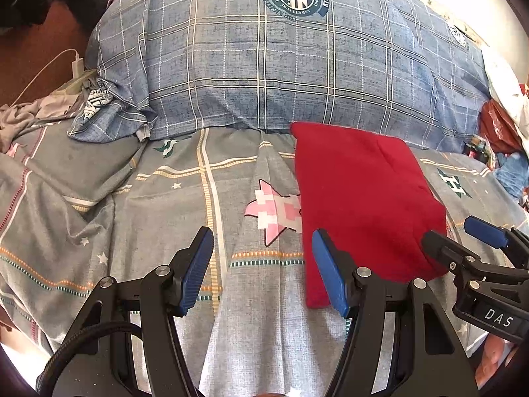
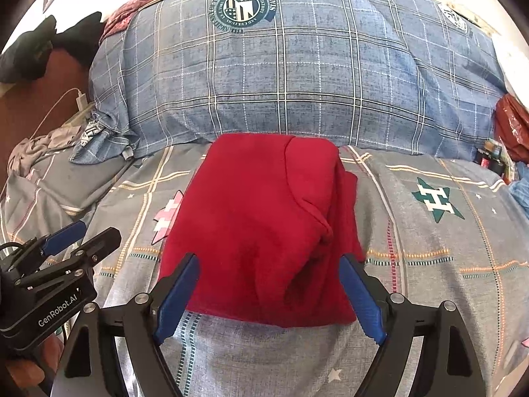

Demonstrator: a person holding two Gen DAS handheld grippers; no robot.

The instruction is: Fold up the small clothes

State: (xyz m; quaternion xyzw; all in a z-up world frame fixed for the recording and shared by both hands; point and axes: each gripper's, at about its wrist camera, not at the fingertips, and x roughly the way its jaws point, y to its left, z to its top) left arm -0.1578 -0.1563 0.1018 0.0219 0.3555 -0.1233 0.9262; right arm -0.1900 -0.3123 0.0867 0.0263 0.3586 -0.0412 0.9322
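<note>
- From the left wrist, we see no box, basket or bin, only the grey patterned bedsheet [image 1: 158, 198] carrying everything.
- On it lies the red garment [image 1: 360, 198], folded into a flat, roughly rectangular block, its far edge against the blue plaid pillow [image 1: 281, 66].
- Our left gripper [image 1: 263, 264] has its fingers spread with nothing between them; its right pad overlaps the garment's near left edge in this view, though we cannot tell whether it touches.
- The right gripper [image 1: 461, 231] shows at the right edge, its fingers apart above the garment's near right corner.
- From the right wrist, again no container shows; the red garment [image 2: 251, 225] sits centred on the bedsheet [image 2: 429, 248], just before the pillow [image 2: 297, 72].
- Its top shows a curved seam and a bunched fold along the right side.
- Our right gripper [image 2: 269, 292] stands wide, pads flanking the garment's near edge without pinching it.
- The left gripper [image 2: 84, 235] is at the left, fingers apart, empty.
</note>
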